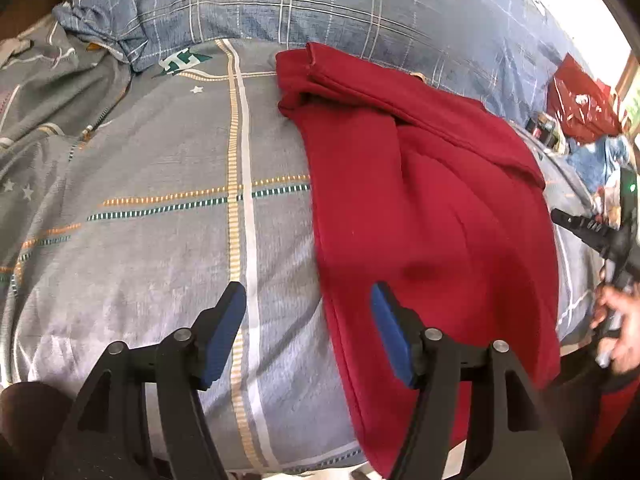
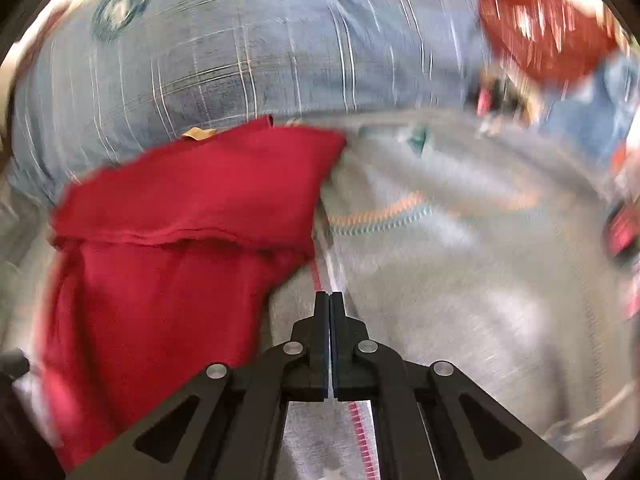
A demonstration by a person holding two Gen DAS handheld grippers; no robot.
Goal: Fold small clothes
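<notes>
A bed covered in a grey checked sheet (image 1: 160, 184), with a blue plaid pillow (image 1: 320, 4) at its far side. A red garment (image 1: 420, 208) lies partly folded on the sheet, below the pillow. The left gripper (image 1: 308, 300) hovers open and empty, straddling the garment's left edge. The right gripper (image 2: 329, 300) is closed on nothing, just right of the garment.

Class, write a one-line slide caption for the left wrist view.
Open left gripper poised over the red garment's edge on a grey bedsheet.

Solid dark red fabric garment (image 1: 432, 208), no print. Grey bedsheet (image 1: 160, 248) with white, orange and teal dashed stripes, white stars. Blue plaid pillow (image 1: 320, 4), white grid lines. Blurred red plastic bag (image 2: 548, 28), probably white-printed.
</notes>
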